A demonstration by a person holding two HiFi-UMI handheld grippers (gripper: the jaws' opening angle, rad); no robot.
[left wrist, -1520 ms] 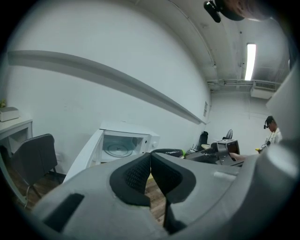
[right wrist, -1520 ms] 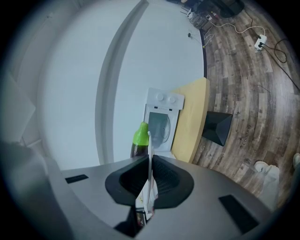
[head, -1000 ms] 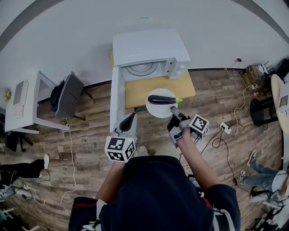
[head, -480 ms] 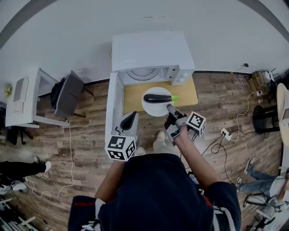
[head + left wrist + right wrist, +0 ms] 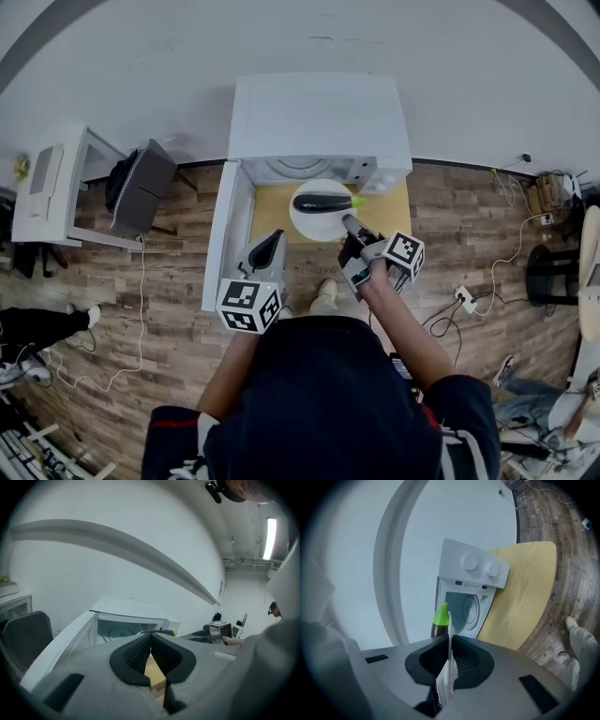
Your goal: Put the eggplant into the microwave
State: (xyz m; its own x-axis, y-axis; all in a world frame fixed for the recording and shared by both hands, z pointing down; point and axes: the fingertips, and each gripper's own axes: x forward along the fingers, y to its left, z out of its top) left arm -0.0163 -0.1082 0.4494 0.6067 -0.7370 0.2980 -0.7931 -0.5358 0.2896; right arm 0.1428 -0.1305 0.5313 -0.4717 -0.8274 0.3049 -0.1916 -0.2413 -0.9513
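Observation:
A dark eggplant [image 5: 322, 202] with a green stem lies on a white plate [image 5: 309, 223]. My right gripper [image 5: 349, 225] is shut on the plate's near rim and holds it just in front of the white microwave [image 5: 319, 117]. The microwave door [image 5: 217, 239] stands swung out to the left. In the right gripper view the plate [image 5: 449, 637] stands edge-on between the jaws, the eggplant [image 5: 439, 618] beside it, and the microwave cavity [image 5: 465, 609] lies ahead. My left gripper [image 5: 273, 246] is shut on nothing, near the door; in its own view the jaws meet in front of the microwave [image 5: 123, 627].
The microwave sits on a yellow wooden table [image 5: 267, 216], seen also in the right gripper view as the table [image 5: 522, 592]. A black chair [image 5: 139, 192] and a white desk [image 5: 52, 202] stand at the left. Cables [image 5: 469, 300] lie on the wood floor at the right.
The plate with the eggplant, held by my right gripper, has moved closer to the microwave's opening. The whole view has shifted forward toward the microwave. Both grippers stay shut.

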